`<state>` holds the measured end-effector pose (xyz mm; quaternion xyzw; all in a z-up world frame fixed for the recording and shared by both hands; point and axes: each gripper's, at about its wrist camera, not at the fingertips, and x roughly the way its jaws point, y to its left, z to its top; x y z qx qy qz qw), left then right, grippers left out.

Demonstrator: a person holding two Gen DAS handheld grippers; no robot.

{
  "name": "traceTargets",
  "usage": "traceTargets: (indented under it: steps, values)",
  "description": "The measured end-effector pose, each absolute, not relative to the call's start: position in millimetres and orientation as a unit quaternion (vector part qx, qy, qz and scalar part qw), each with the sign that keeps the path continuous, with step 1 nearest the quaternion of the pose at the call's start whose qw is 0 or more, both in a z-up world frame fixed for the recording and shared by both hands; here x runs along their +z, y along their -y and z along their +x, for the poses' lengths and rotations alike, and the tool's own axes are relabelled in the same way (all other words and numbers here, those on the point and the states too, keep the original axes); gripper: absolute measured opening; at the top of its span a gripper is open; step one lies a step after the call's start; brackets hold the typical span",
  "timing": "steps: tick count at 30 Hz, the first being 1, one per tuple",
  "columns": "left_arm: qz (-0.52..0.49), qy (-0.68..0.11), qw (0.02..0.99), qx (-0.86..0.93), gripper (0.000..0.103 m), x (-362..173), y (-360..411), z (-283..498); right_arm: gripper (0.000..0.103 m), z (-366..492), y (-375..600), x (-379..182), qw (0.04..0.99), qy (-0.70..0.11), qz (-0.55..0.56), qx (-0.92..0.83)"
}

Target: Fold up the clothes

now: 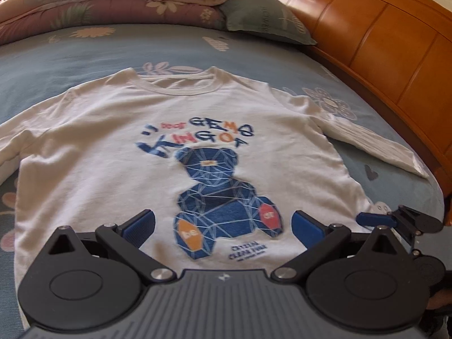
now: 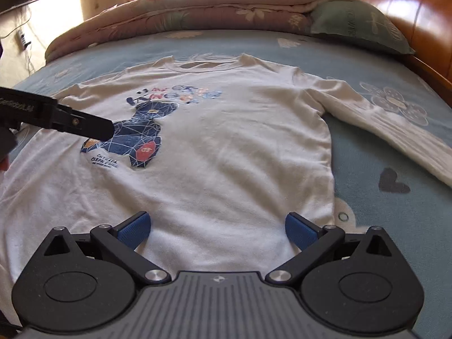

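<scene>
Sweatshirt (image 2: 226, 152), white with long sleeves, lies front up and spread flat across the blue floral bedsheet (image 2: 375, 220) in front of you, its collar toward the far side of the bed and its hem nearest your grippers. Beyond the collar, a folded floral quilt (image 2: 197, 8) runs along the far edge, with a green pillow (image 2: 358, 25) at its right end against the curved wooden headboard (image 1: 375, 45). Sunlit curtains hang behind the quilt. One sleeve (image 2: 395, 135) stretches out to the right over the sheet. A blue bear print (image 1: 223, 200) with lettering above it sits on the chest. Your left gripper (image 1: 223, 223) hovers over the lower part of the print, fingers spread wide, holding nothing. Your right gripper (image 2: 217, 227) hangs over the hem near the sweatshirt's right side, likewise released and empty.
</scene>
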<state>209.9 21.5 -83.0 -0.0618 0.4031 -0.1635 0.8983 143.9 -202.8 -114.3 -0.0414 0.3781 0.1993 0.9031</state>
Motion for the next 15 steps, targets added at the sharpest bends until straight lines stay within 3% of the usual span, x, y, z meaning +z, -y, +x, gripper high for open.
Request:
traceTargets:
  steps: [10,15]
  values:
    - [-0.055,-0.409,0.891,-0.188,0.102,-90.5,-10.8,208.6,0.103,137.6,206.8,-113.9,0.906,-0.368,-0.045,0.204]
    - [-0.060,-0.411,0.890,-0.190,0.102,-92.9,-10.9,209.5,0.103,135.4,231.4,-101.6,0.901,-0.380,0.017,0.211]
